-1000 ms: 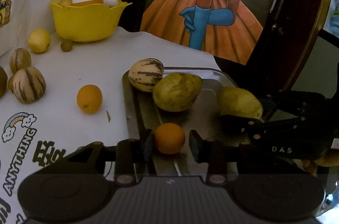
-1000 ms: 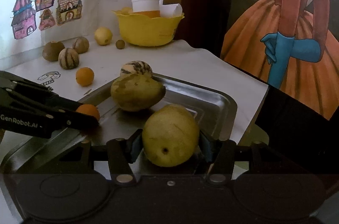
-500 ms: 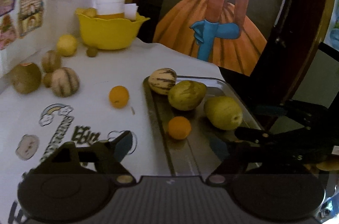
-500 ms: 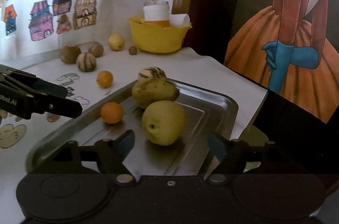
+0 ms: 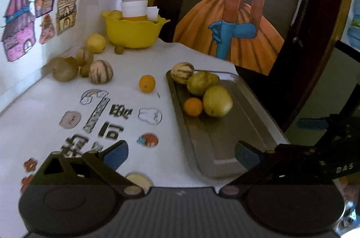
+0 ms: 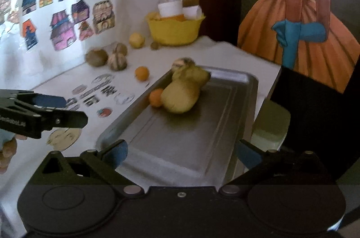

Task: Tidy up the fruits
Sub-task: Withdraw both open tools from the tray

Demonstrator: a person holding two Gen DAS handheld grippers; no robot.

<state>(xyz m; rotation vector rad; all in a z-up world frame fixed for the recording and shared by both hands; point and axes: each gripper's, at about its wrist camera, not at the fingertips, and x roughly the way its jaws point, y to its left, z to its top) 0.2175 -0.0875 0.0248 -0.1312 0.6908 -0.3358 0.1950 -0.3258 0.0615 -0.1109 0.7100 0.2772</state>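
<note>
- Presently both claws stand wide with nothing between their blue pads, and their jaws are opening.
- Left claw (image 5: 181,153) hangs over the near edge of the metal tray (image 5: 225,148) and the white bench (image 5: 45,121) beside it; it grasps nothing.
- Right claw (image 6: 181,153) hangs over the bare near end of the tray, also released; its view is somewhat blurred.
- Four fruits sit bunched at the far end of the tray: a striped melon (image 5: 182,72) at the far corner, a green-yellow mango (image 5: 201,83) touching it, a yellow-green pear (image 5: 217,101) against the mango, and a small orange (image 5: 193,106) touching the pear on its left.
- A second orange (image 5: 147,84) lies on the bench just left of the tray.
- Farther left near the wall: a second striped melon (image 5: 100,71), a brown round fruit (image 5: 64,69) and some smaller ones close together.
- A lemon (image 5: 96,43) and a small olive-coloured fruit (image 5: 119,49) lie beside a yellow bowl (image 5: 135,32) at the back, which holds a white jar (image 5: 134,8).
- Printed stickers (image 5: 99,116) cover the bench cloth.
</note>
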